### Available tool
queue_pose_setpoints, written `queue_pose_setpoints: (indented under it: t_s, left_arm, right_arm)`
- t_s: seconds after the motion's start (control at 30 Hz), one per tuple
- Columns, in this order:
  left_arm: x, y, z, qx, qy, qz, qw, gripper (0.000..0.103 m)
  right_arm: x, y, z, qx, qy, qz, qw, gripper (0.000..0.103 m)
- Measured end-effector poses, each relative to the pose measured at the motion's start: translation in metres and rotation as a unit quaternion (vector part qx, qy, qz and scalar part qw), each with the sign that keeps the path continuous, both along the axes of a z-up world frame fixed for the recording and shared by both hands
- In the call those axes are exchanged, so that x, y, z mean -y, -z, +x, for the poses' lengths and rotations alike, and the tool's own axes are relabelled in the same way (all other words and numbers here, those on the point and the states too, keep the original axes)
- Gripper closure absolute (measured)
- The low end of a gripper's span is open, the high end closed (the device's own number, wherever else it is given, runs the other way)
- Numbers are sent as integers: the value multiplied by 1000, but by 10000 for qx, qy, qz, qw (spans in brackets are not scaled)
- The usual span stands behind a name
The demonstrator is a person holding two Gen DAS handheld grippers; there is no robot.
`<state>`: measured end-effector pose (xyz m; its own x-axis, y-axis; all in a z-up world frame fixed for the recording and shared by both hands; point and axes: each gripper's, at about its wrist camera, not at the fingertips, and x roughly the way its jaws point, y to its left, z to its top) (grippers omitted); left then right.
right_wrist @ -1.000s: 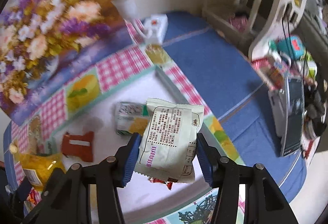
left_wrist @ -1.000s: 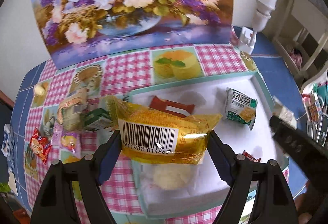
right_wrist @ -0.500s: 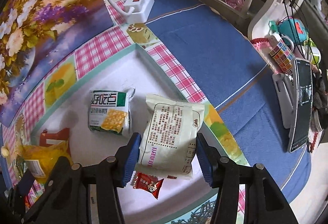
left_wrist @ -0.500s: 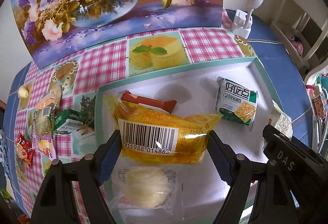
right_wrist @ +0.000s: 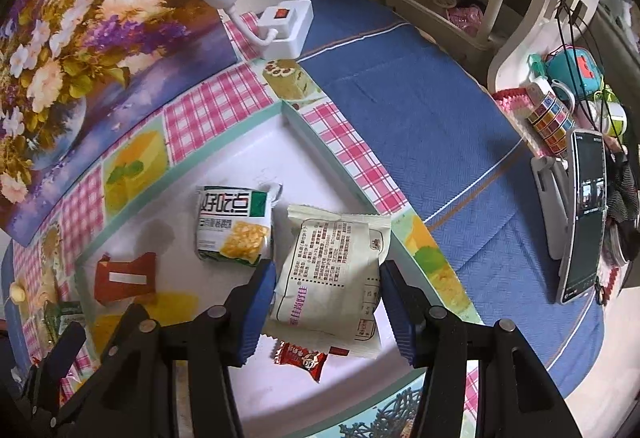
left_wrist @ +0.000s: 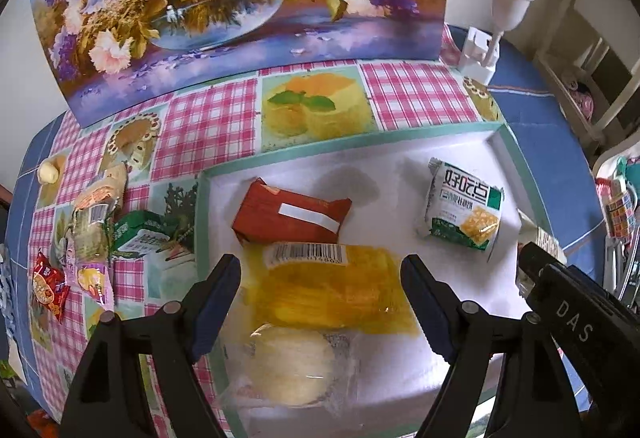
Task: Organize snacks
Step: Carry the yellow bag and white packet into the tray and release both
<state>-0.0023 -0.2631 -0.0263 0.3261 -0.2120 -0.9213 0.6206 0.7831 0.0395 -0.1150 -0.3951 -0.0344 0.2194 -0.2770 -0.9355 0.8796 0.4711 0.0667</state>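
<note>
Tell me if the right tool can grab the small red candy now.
Probably not: the right tool is shut on the white packet, which fills its jaws right over the red candy.

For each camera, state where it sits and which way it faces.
Left wrist: on the left gripper, facing steeply down at the tray; its open fingers straddle the yellow packet; the right gripper's black body shows at right.
Right wrist: on the right gripper, facing down at the tray's right side, shut on the white packet.
Shared: red packet, green-and-white biscuit packet.
</note>
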Motion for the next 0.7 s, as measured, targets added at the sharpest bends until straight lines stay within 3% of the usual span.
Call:
queue_pose_setpoints:
  t_s: [0.43, 0.7]
  left_arm:
    - [-10, -8, 12, 39, -338, -66, 9994, 20]
    - [-20, -6, 23, 67, -629, -16, 9980, 15]
  right_arm:
    - [-2, -6, 2, 139, -50, 21, 9999, 45]
    - [-3, -5, 4, 200, -103, 53, 9997, 20]
